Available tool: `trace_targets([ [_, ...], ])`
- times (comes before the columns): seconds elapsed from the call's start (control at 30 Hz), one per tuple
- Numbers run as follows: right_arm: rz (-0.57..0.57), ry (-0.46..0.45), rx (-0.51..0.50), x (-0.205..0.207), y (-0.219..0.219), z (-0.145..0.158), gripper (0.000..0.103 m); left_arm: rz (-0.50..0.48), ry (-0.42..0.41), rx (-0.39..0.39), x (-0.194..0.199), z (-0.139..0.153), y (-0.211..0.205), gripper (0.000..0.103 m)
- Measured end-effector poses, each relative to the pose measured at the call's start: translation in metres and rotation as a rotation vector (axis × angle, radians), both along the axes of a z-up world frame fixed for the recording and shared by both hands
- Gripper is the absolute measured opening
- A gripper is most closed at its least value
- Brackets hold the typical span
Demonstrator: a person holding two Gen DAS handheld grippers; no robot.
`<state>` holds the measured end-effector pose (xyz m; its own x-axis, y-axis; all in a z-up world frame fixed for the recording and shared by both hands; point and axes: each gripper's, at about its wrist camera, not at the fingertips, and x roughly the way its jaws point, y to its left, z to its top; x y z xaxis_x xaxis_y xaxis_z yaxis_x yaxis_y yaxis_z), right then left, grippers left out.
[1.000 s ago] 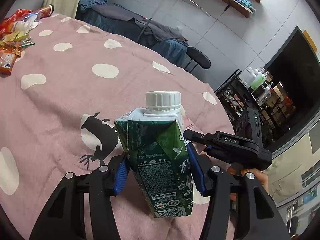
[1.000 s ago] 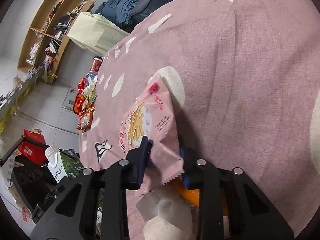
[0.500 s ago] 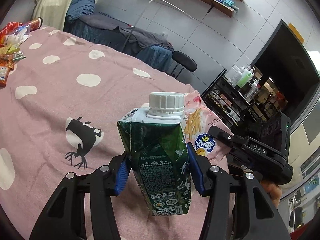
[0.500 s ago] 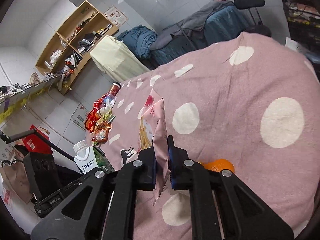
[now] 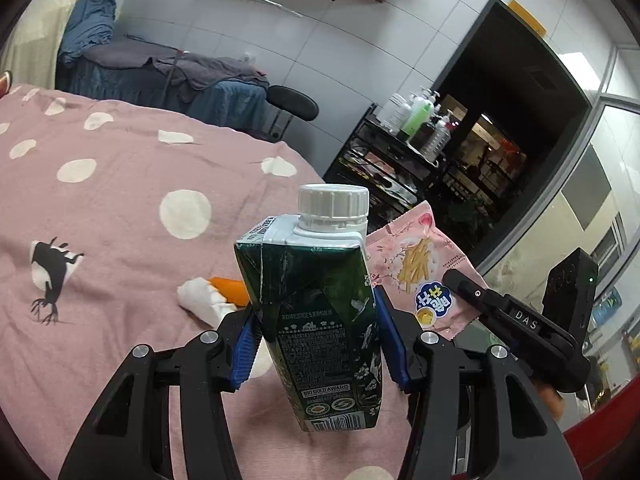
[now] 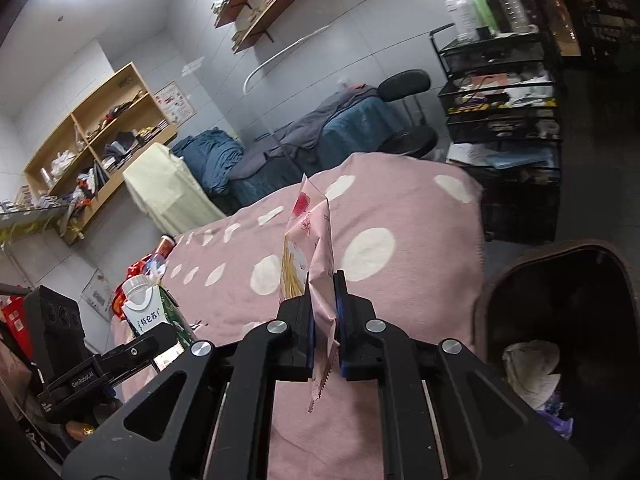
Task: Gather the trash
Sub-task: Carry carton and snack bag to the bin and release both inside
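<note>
A: Count of held items?

B: Two. One dark green drink carton (image 5: 320,312) with a white screw cap, upright, clamped between the blue pads of the left gripper (image 5: 316,342). One pink snack packet (image 6: 316,264), pinched edge-on in the right gripper (image 6: 325,334); its jaws are fully clenched on the foil and both items are lifted clear of the pink dotted blanket (image 5: 120,208).

A: Loose trash on the blanket?

B: Near the carton, one crumpled white tissue (image 5: 202,300) touching one orange piece (image 5: 230,290), too hidden behind the carton to identify. At the far end, one heap of red and orange wrappers (image 6: 140,270); the number in it can't be told.

A: Bins?

B: One dark bin (image 6: 560,320), just beside the blanket's edge on the right of the right wrist view. Inside, one white crumpled wad (image 6: 530,364) and some purple scrap below it.

A: Bottles on the black rack (image 6: 500,92)?

B: Several on top; not countable.
</note>
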<state>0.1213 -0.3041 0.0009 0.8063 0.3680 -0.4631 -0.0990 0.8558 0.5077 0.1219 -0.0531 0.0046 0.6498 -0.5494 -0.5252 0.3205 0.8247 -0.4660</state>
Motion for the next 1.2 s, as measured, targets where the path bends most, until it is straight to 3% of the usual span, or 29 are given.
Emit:
trace_targets([
  [0.13,-0.156,0.006,-0.097,-0.030,-0.028,-0.005,0.010,-0.077,-0.012,0.008,-0.002,0.002,-0.033,0.052],
  [0.33,-0.358,0.109,-0.235,-0.052,-0.067,-0.031,0.010,-0.178,-0.023,0.033,-0.006,0.002,-0.077,0.052],
  [0.6,-0.415,0.249,-0.316,-0.053,-0.094,-0.078,0.010,-0.266,-0.015,0.090,-0.009,-0.012,-0.122,0.052],
  [0.7,-0.415,0.311,-0.306,-0.049,-0.099,-0.096,0.020,-0.291,0.007,0.101,-0.008,-0.019,-0.133,0.052],
  [0.77,-0.416,0.331,-0.292,-0.048,-0.101,-0.102,0.048,-0.308,0.023,0.107,-0.008,-0.025,-0.141,0.052],
  [0.8,-0.429,0.335,-0.284,-0.051,-0.105,-0.105,0.054,-0.314,0.030,0.111,-0.007,-0.027,-0.144,0.052],
  [0.9,-0.472,0.326,-0.266,-0.061,-0.114,-0.104,0.059,-0.335,0.047,0.122,-0.005,-0.033,-0.154,0.052],
  [0.97,-0.503,0.318,-0.251,-0.065,-0.122,-0.102,0.069,-0.352,0.059,0.127,-0.004,-0.037,-0.163,0.052],
  [1.2,-0.618,0.276,-0.207,-0.085,-0.146,-0.084,0.075,-0.421,0.063,0.171,-0.006,-0.043,-0.201,0.052],
])
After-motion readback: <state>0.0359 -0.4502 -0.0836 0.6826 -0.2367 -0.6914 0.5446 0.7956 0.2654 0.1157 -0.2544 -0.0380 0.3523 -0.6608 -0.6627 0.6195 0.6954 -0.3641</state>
